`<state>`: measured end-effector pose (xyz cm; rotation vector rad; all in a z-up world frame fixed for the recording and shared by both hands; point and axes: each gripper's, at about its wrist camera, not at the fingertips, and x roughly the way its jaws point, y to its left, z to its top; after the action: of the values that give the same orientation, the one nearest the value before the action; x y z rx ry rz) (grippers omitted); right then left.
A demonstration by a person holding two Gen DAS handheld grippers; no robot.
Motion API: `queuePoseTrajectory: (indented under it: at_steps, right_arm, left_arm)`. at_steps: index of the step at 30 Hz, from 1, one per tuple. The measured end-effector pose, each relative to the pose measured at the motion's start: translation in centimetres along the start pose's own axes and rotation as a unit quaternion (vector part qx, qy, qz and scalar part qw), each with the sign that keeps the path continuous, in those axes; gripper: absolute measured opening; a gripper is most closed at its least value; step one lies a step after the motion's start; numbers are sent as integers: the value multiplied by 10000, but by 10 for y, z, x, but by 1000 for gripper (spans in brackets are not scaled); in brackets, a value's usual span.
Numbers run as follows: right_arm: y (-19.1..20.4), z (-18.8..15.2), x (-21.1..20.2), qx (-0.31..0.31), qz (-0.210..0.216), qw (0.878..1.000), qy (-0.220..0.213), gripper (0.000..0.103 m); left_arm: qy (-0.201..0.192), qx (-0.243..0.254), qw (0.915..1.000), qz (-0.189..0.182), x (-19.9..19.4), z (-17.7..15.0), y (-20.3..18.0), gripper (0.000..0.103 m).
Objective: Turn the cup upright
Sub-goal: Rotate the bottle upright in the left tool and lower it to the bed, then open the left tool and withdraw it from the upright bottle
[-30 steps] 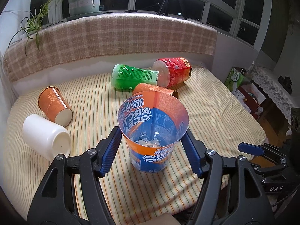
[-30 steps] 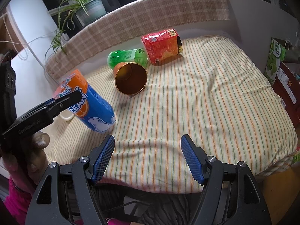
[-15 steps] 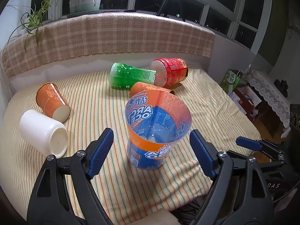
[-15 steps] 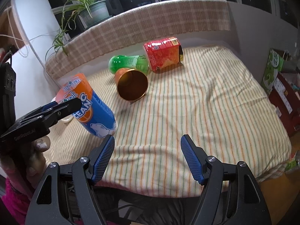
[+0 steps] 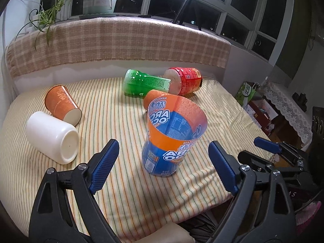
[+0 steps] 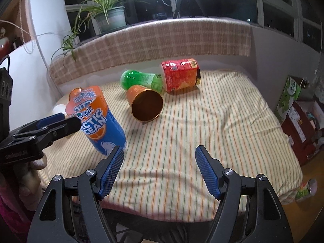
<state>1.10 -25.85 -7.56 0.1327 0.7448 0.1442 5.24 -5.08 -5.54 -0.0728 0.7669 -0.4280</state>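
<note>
The blue and orange Arctic Ocean cup [image 5: 172, 139] stands upright, mouth up, on the striped cloth; it also shows in the right wrist view [image 6: 99, 121]. My left gripper [image 5: 164, 164] is open, its jaws wide on either side of the cup and drawn back from it, not touching. My right gripper [image 6: 160, 172] is open and empty over the front of the cloth, to the right of the cup.
Lying on their sides: a white cup [image 5: 52, 137], an orange paper cup [image 5: 60, 103], a second orange cup [image 6: 144, 105], a green bottle-cup [image 5: 143, 84] and a red cup [image 5: 184, 80]. The table's front edge [image 5: 182, 216] is close. Boxes [image 6: 297, 113] stand at the right.
My left gripper opened, let go of the Arctic Ocean cup and drew back. The cup stays standing. My right gripper stayed open and barely moved.
</note>
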Motion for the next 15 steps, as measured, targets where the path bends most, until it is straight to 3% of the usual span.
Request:
queuePoseTrajectory:
  at_steps: [8, 15]
  right_arm:
    - [5, 3, -6, -46, -98, 9996, -276, 80]
    - [11, 7, -14, -65, -274, 9979, -586, 81]
  left_arm:
    - [-290, 16, 9995, 152, -21, -9, 3, 92]
    - [-894, -26, 9930, 772, -53, -15, 10, 92]
